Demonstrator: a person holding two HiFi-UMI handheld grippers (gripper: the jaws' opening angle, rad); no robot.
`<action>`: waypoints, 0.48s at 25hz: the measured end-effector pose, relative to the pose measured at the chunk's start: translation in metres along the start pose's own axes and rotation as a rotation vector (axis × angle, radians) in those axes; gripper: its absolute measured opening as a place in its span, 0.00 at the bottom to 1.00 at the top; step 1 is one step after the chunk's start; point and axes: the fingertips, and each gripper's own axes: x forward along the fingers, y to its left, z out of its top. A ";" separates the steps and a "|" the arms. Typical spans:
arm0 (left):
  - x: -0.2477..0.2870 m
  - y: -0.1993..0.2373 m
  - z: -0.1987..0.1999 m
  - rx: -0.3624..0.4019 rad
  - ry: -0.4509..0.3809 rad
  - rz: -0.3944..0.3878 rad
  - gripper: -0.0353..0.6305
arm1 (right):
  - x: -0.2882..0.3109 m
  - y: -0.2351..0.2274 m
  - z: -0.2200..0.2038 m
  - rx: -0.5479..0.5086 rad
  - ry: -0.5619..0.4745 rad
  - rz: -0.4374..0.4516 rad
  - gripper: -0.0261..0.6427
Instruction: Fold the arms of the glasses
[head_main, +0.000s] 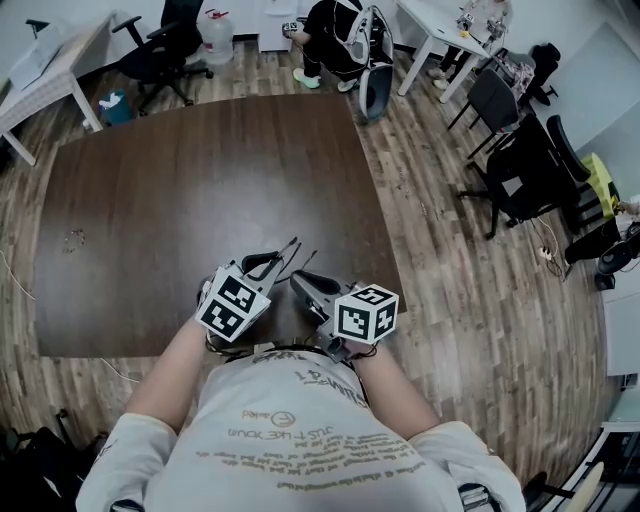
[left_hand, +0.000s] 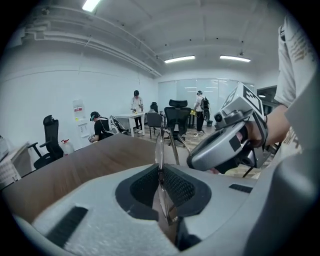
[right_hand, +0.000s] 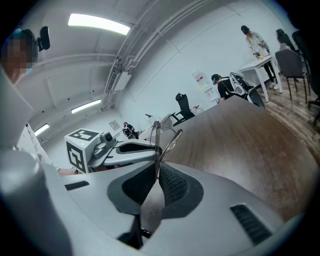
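Observation:
A pair of thin wire-framed glasses (head_main: 289, 260) hangs over the near edge of the dark wooden table (head_main: 180, 180), held between both grippers. My left gripper (head_main: 270, 266) is shut on the glasses: in the left gripper view a lens (left_hand: 159, 152) stands edge-on, pinched between the pads (left_hand: 179, 186). My right gripper (head_main: 303, 282) comes in from the right. In the right gripper view its pads (right_hand: 172, 186) are closed on a thin part of the frame (right_hand: 157, 145), and one arm of the glasses (right_hand: 172, 142) slants up beside it. Each gripper shows in the other's view: the right (left_hand: 222, 150), the left (right_hand: 125, 149).
The table's near edge (head_main: 150, 350) lies just below the grippers. Black office chairs (head_main: 520, 175) stand on the wooden floor at the right. A seated person (head_main: 335, 40) and white desks (head_main: 440, 35) are at the far side. A small object (head_main: 74, 238) lies on the table's left.

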 end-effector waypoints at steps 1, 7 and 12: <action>0.000 -0.004 -0.002 0.013 0.009 -0.007 0.12 | 0.000 0.001 0.000 -0.002 0.002 -0.001 0.09; 0.006 -0.016 -0.007 0.099 0.037 -0.033 0.12 | 0.003 0.001 0.000 -0.009 0.013 -0.005 0.09; 0.001 -0.013 -0.013 0.116 0.045 -0.028 0.12 | 0.010 0.004 -0.004 -0.014 0.028 -0.008 0.09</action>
